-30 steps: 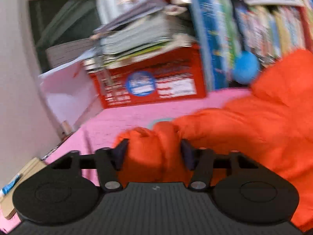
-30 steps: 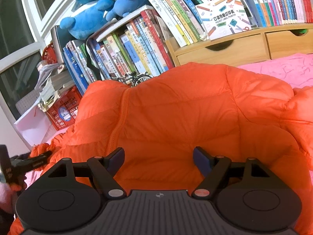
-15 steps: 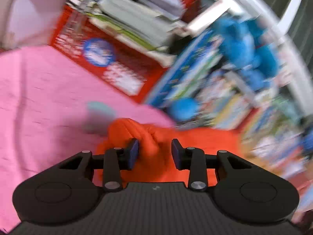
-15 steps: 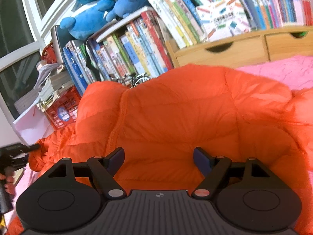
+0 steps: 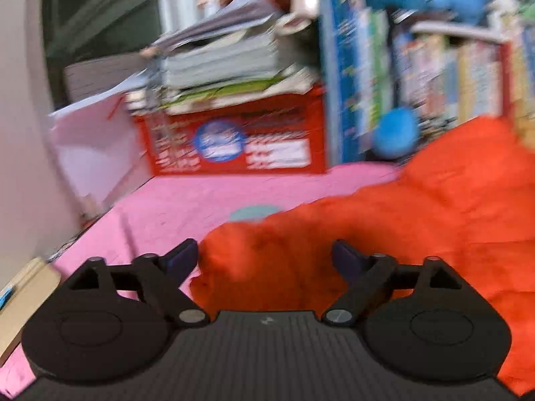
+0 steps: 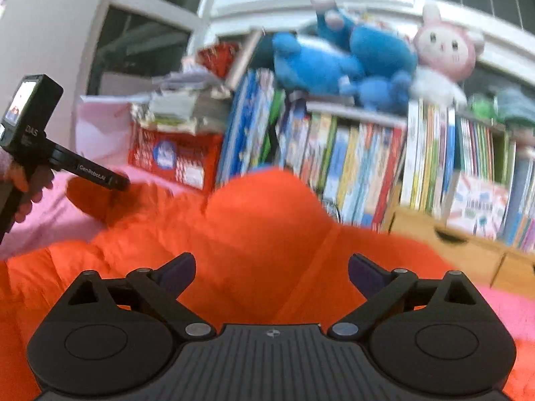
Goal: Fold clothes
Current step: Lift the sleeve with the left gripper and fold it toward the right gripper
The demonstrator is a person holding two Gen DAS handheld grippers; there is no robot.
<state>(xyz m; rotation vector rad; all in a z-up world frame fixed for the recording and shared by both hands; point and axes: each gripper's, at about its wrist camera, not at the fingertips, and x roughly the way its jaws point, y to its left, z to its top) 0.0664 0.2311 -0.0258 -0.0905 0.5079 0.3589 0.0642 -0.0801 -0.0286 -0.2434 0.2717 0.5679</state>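
An orange puffer jacket [image 6: 267,220] lay spread over the pink cloth [image 5: 174,207] that covered the tabletop, its padded body bulging up in a rounded hump toward the bookshelf. The left claw [image 5: 264,259] stood with its 2 fingers wide apart, holding nothing, with a bunched end of the jacket, probably a sleeve, lying in the gap between them. The left wrist view was blurred, so I could not tell whether either finger touched the fabric. In the right wrist view that same tool [image 6: 97,175] showed at the far left, gripped by a person's hand [image 6: 28,183], its black tip at the crumpled sleeve end.

The right claw [image 6: 271,272] was likewise spread open and empty, hanging over the middle of the jacket, with a seam or zipper line running diagonally across the fabric between its fingers.

Behind the jacket a red plastic crate [image 5: 240,143] with a round blue label sat on the pink cloth, a stack of papers and magazines [image 5: 220,63] piled on it. To its right a row of upright children's books [image 6: 367,163] filled the shelf, with blue plush toys [image 6: 337,63] and a pink rabbit plush [image 6: 444,53] lying on top. A light wooden drawer unit [image 6: 448,244] sat below the books at the right.
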